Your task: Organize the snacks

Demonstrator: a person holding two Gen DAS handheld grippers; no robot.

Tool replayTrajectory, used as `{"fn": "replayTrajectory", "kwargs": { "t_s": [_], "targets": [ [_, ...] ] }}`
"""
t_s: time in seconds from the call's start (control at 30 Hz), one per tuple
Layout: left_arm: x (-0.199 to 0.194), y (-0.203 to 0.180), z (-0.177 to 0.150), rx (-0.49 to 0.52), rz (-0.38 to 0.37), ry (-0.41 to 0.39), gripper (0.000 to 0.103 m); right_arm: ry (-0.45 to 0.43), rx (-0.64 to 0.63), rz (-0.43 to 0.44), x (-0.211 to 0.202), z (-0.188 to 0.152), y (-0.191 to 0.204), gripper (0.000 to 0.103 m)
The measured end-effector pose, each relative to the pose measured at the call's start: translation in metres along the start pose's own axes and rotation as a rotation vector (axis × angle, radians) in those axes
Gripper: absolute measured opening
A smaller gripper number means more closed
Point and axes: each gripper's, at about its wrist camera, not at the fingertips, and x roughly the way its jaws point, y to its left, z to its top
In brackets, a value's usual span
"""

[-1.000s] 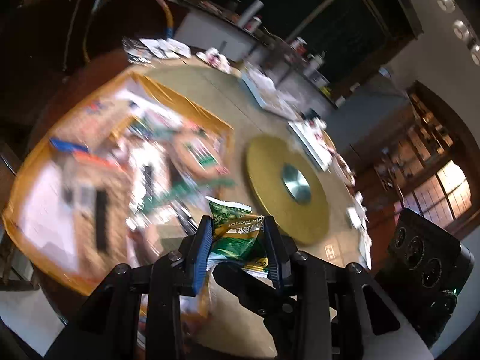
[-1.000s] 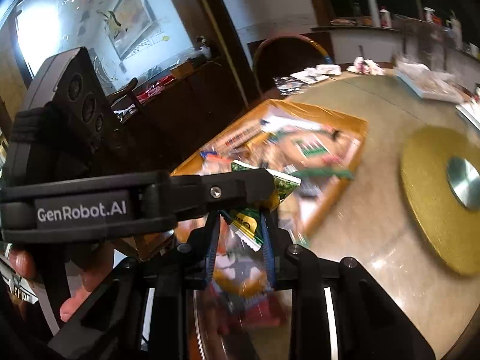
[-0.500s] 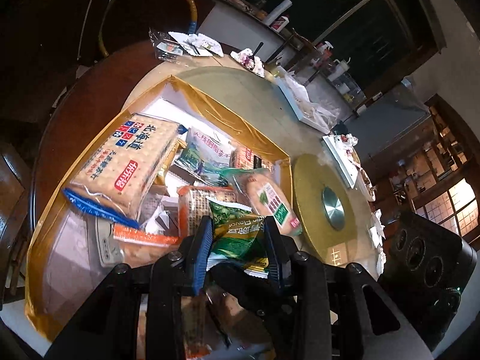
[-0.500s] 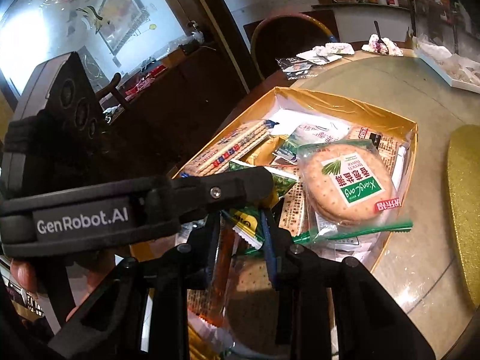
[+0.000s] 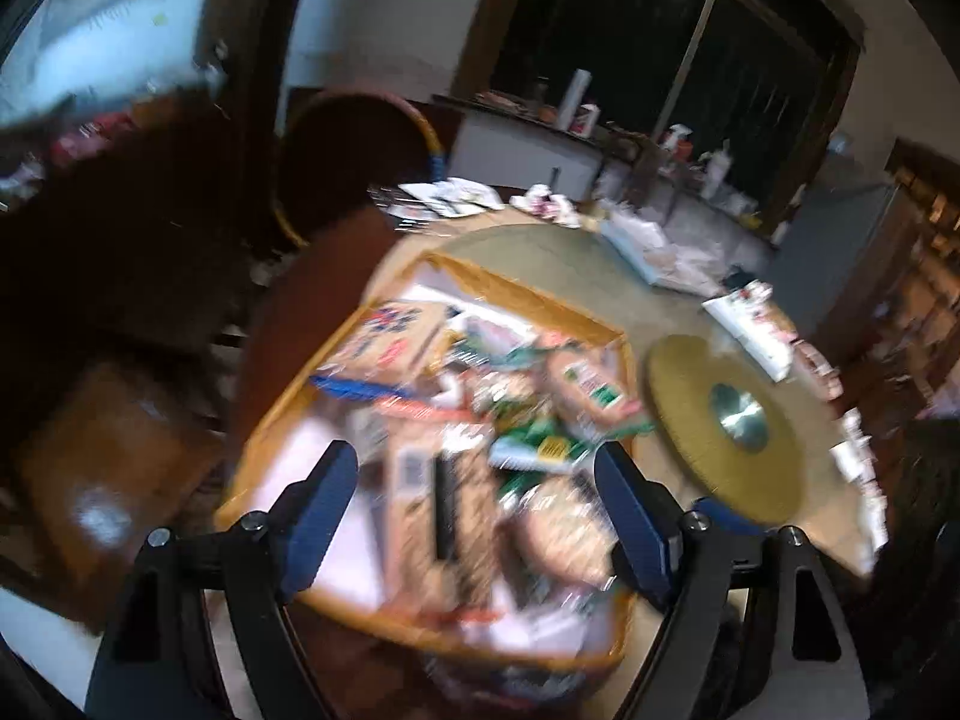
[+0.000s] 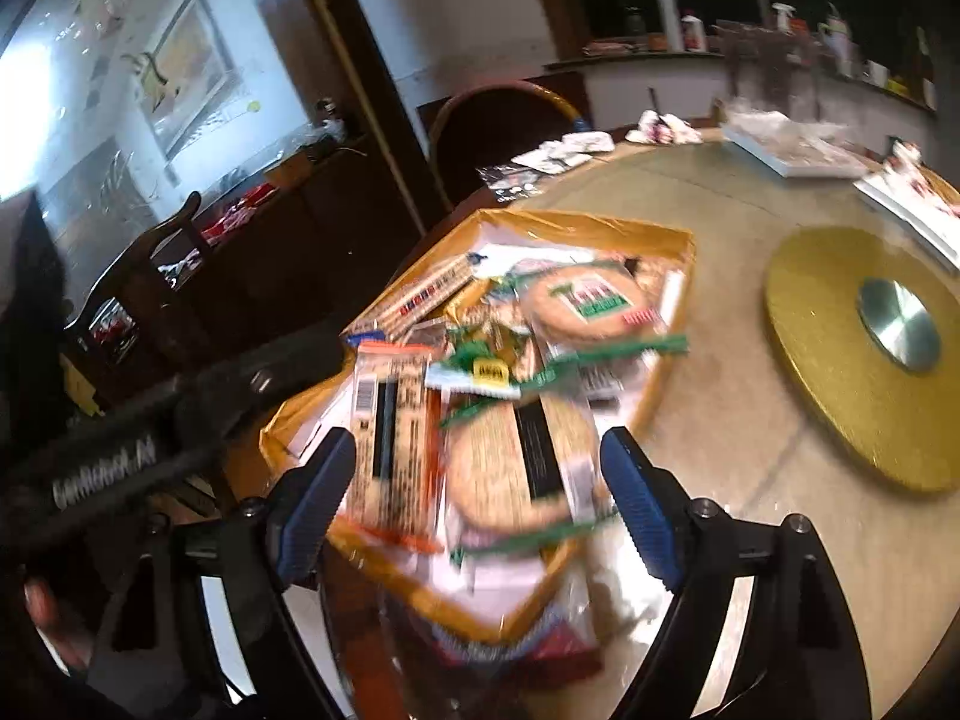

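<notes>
Round table (image 6: pixel 738 432), gold box (image 6: pixel 600 225) of snacks (image 6: pixel 516 462). Left gripper (image 5: pixel 477 504) and right gripper (image 6: pixel 477 492) above it, jaws spread wide, empty.

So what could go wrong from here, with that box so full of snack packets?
1. The gold box is heaped; the round cracker pack leans on its rim by the table side and might slide out.
2. The green packet lies loose on top of the pile, so a nudge could tip it off.
3. Both the left gripper and the right gripper hang open over the pile, and the views are blurred, so a finger might snag a wrapper.
</notes>
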Motion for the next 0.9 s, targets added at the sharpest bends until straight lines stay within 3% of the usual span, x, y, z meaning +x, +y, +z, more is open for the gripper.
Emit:
{"fn": "replayTrajectory", "kwargs": {
  "t_s": [0.07, 0.23, 0.43, 0.9],
  "targets": [
    [-0.012, -0.003, -0.01, 0.02, 0.08, -0.013, 0.081, 0.002, 0.011, -0.028, -0.009, -0.008, 0.001, 0.084],
    [-0.03, -0.008, -0.023, 0.061, 0.169, -0.026, 0.081, -0.008, 0.024, -0.061, -0.025, -0.026, -0.001, 0.084],
    [-0.035, -0.02, -0.025, 0.088, 0.203, -0.024, 0.081, -0.03, -0.012, -0.122, -0.044, -0.034, 0.003, 0.084],
    [-0.024, -0.019, -0.027, 0.067, 0.248, 0.006, 0.082, -0.014, -0.009, -0.135, -0.043, -0.033, -0.008, 0.084]
  ]
}}
